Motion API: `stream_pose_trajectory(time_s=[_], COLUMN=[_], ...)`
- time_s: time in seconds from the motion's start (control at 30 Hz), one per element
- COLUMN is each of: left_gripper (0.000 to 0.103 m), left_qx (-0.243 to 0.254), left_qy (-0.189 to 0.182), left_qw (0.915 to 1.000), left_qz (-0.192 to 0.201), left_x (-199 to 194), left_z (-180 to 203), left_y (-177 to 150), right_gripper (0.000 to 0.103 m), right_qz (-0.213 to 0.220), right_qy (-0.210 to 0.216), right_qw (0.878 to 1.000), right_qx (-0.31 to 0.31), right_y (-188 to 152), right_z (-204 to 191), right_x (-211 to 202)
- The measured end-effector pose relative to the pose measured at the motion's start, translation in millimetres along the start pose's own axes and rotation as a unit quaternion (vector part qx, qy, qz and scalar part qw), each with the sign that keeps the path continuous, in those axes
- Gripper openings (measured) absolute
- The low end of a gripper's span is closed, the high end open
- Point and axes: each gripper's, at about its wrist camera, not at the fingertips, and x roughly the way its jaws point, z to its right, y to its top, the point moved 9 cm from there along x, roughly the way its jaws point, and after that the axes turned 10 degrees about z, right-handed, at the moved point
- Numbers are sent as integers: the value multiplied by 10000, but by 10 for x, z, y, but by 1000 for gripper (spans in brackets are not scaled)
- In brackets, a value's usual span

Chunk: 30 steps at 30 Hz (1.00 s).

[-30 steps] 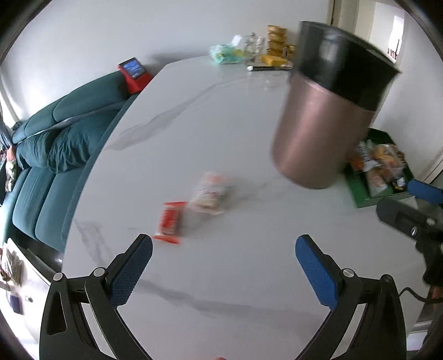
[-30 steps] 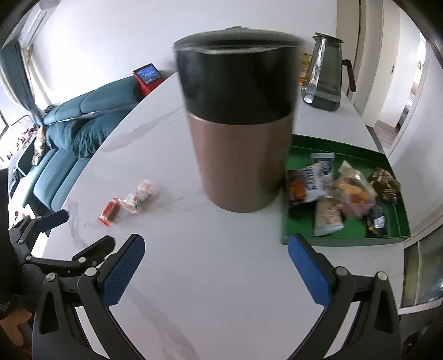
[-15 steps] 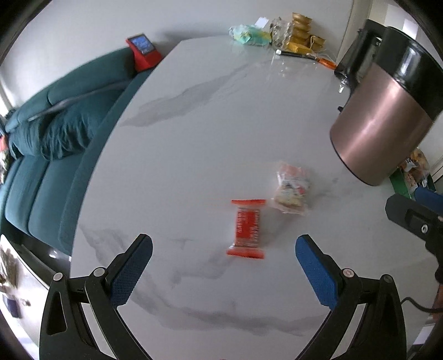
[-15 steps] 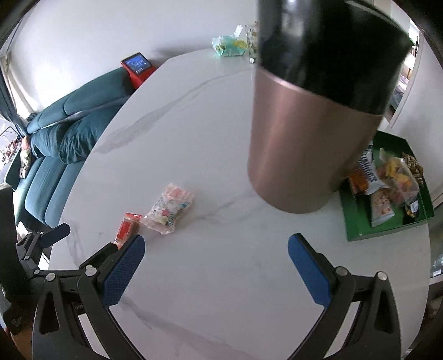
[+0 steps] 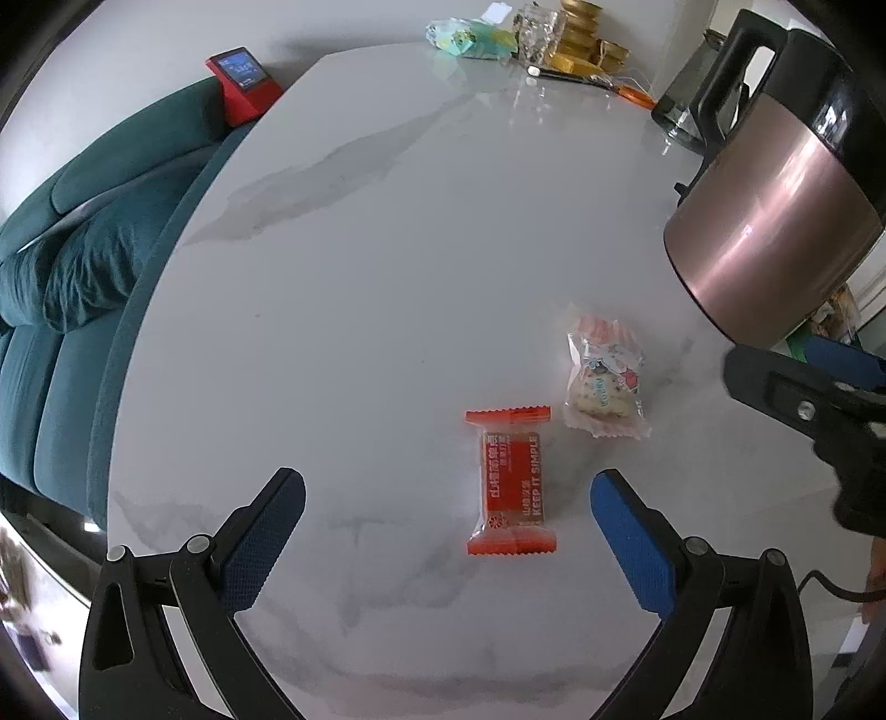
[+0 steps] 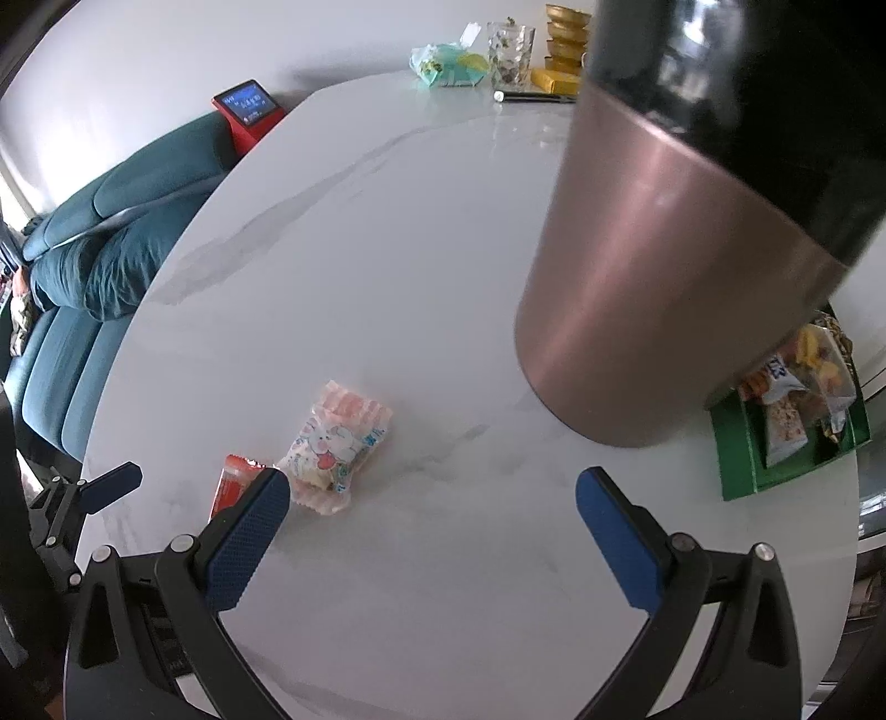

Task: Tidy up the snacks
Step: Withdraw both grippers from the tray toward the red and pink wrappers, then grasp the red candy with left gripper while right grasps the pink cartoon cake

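Note:
A red snack bar [image 5: 510, 483] lies on the white marble table, just ahead of my open left gripper [image 5: 447, 518] and nearer its right finger. A clear pink-printed snack packet [image 5: 604, 379] lies just beyond it to the right. In the right wrist view the packet [image 6: 332, 443] lies ahead of the left finger, with the red bar [image 6: 235, 481] partly hidden behind that finger. My right gripper [image 6: 432, 526] is open and empty. A green tray [image 6: 736, 443] with several snacks sits at the right, partly hidden by the kettle.
A tall copper and black kettle [image 6: 681, 266] stands close at the right, also in the left wrist view [image 5: 775, 221]. A glass jug [image 5: 692, 99], a glass and gold tins [image 5: 581, 50] are at the far edge. A teal sofa [image 5: 72, 266] is left of the table.
Both grippers swung left and moved closer to the two loose snacks. The red bar now lies between the left gripper's fingers. The kettle slid toward the right of both views.

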Motion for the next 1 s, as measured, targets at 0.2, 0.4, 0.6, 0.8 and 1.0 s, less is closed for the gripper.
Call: stream_pose_trajectory(time_s=[0.2, 0.4, 0.6, 0.8, 1.0], left_gripper=[101, 101, 100, 99, 93], left_qx=[10, -53, 94, 159, 217], left_qy=[-63, -140, -86, 39, 111], left_qw=[9999, 9997, 9997, 9997, 9995], left_qz=[-79, -176, -185, -186, -190], left_x=[81, 170, 199, 220, 212], left_z=[-44, -72, -64, -98, -91], left_y=[6, -24, -41, -52, -35], right_gripper=[103, 103, 103, 103, 103], right_qz=[-93, -186, -295, -441, -554], right_qy=[-27, -34, -72, -122, 34], right_qw=[9999, 9998, 9995, 9989, 9985], right_qx=[-33, -48, -65, -114, 25], right_y=[10, 37, 28, -13, -51], right_z=[-66, -94, -97, -154, -202], right_x=[110, 228, 347, 469, 535])
